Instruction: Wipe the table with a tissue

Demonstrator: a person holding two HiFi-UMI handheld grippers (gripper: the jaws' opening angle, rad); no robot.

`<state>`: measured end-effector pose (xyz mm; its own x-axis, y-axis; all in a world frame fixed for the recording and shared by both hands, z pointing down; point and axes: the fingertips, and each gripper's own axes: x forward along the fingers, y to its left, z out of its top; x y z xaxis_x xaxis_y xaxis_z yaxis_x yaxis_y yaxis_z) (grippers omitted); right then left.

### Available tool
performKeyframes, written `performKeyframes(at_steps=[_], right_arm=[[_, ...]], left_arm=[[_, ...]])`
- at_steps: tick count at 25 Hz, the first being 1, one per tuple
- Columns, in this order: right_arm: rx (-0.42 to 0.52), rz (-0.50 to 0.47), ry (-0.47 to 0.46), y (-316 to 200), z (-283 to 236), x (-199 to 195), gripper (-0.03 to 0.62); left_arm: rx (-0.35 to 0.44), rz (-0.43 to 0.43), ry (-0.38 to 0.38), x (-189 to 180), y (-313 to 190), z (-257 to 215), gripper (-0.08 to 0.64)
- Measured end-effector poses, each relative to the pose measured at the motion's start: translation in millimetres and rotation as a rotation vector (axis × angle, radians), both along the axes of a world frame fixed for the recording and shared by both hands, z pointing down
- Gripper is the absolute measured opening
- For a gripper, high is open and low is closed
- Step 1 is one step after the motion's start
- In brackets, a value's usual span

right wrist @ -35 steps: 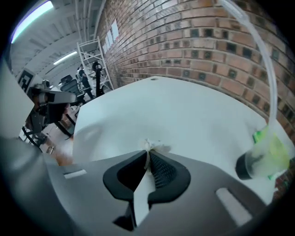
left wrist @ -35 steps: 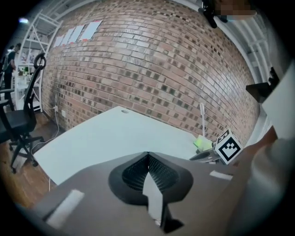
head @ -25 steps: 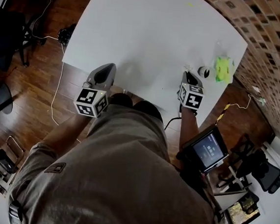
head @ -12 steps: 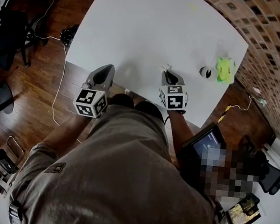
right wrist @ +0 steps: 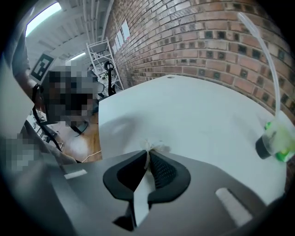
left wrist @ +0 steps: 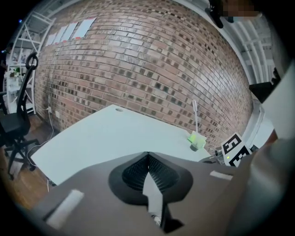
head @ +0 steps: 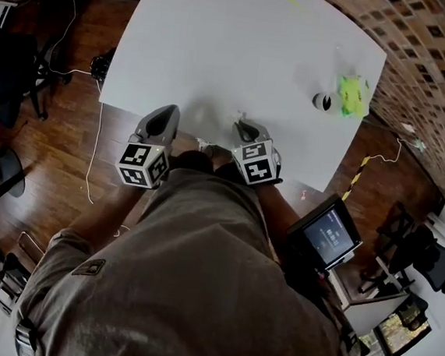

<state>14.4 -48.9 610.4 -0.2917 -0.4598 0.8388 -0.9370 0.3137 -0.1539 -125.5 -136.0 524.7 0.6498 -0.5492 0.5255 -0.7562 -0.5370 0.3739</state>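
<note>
In the right gripper view a small crumpled white tissue [right wrist: 155,148] pokes out from between the jaws of my right gripper [right wrist: 147,155], which is shut on it. The tissue rests against the white table [right wrist: 193,115]. In the head view the right gripper [head: 243,122] sits near the table's [head: 235,49] front edge, with the tissue [head: 239,115] just showing at its tip. My left gripper [head: 170,113] hovers over the front edge a short way to its left. The left gripper [left wrist: 147,156] is shut, with nothing in its jaws.
A green cup with a straw [head: 352,96] and a small dark round object [head: 321,101] stand at the table's right edge. A brick wall [left wrist: 152,69] runs behind the table. A tablet [head: 328,234] sits on a stand at the right, and chairs and cables lie on the wooden floor at the left.
My right gripper has slid left along the table's front edge with the tissue, from beside the cup to close by the left gripper. The left gripper has stayed in place.
</note>
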Motion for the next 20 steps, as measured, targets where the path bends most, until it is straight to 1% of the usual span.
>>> performKeyframes(at_steps=[5,7,11,15,20], right_arm=[[-0.004,0.145,0.05,28.4,2.7,57.3,0.032],[-0.021,0.2,0.072,44.2,2.8,79.9,0.032],[-0.033,0.288,0.1,71.9,2.3,116.5,0.032],[0.011,0.305,0.083,83.2,-7.5,128.9,0.032],[0.124,0.264,0.024,94.4,-39.6,126.1,0.032]], left_arm=[[0.0,0.065,0.008,24.0,10.1,4.0,0.002],[0.003,0.087,0.011,33.7,16.0,3.7,0.002],[0.012,0.112,0.006,49.1,28.8,1.1,0.002],[0.039,0.115,0.0,61.7,42.6,-6.4,0.002],[0.082,0.102,0.001,82.6,75.8,-24.1,0.002]])
